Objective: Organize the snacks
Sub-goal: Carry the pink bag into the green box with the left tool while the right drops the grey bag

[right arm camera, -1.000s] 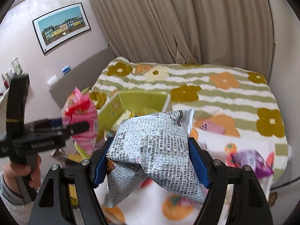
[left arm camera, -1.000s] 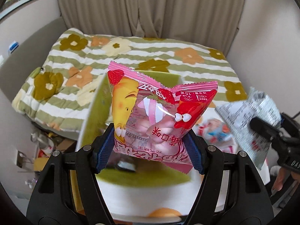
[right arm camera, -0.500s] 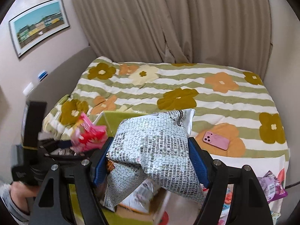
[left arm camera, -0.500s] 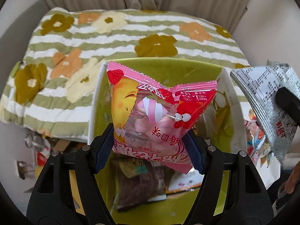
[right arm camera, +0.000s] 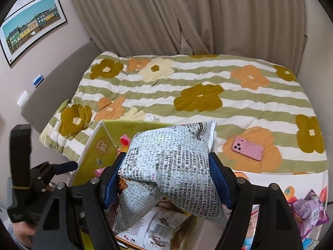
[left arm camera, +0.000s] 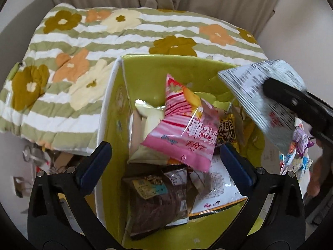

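The left gripper (left arm camera: 164, 156) has just been opening and gapes wide above the green box (left arm camera: 145, 68), the pink packet (left arm camera: 183, 129) loose inside; the right gripper (right arm camera: 166, 179) clamps a grey bag (right arm camera: 170, 162) beside the box (flowered quilt (right arm camera: 187, 83) and curtain (right arm camera: 166, 14) behind it).

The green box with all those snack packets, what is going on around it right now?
A person holding two grippers is filling the green box with snacks. The left gripper has just opened its jaws and let the pink packet go onto the pile inside. The right gripper grips a grey printed bag above the box.
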Demonstrator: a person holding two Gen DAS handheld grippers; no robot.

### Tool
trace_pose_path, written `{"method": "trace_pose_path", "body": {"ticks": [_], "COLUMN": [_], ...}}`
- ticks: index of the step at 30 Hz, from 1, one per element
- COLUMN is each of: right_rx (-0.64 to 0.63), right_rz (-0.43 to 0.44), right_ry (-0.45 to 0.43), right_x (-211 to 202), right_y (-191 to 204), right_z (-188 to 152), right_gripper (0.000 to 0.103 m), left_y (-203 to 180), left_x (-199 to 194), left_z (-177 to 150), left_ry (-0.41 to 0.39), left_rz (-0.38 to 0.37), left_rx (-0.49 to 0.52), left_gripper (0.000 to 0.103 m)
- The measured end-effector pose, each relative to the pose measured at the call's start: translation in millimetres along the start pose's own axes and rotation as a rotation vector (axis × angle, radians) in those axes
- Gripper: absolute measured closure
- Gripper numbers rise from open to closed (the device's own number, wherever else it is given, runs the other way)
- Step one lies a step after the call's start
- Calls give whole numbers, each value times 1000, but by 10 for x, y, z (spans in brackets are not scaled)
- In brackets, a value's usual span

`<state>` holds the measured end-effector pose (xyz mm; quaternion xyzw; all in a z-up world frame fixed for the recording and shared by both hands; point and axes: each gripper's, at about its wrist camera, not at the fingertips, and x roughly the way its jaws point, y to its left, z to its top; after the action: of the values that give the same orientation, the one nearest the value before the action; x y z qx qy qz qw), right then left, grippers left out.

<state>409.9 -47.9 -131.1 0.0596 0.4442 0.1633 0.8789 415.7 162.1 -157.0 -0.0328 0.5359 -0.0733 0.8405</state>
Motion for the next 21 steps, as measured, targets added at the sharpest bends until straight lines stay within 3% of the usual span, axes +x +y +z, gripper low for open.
{"method": "trace_pose_path", "body": {"ticks": [9,11,15,21], "right_rx": [40,47,35,-61], "right_rz": [67,87,72,30], "right_ry": [1,6,-31,-32], "right_x": [237,289,262,206], "right_y": [77,98,125,186], "right_z": [154,177,157,27], "right_gripper": [28,24,2,1], "left_y": [68,77,62,10], "left_x": [-71,-68,-62,-44], "left_z": [-39,-34,-67,-136], "left_ry": [-17,-17,-15,-3], "left_rz": [9,12,10,12], "left_rx": [-17,-20,-21,-6], "left_gripper": [0,0,0,0]}}
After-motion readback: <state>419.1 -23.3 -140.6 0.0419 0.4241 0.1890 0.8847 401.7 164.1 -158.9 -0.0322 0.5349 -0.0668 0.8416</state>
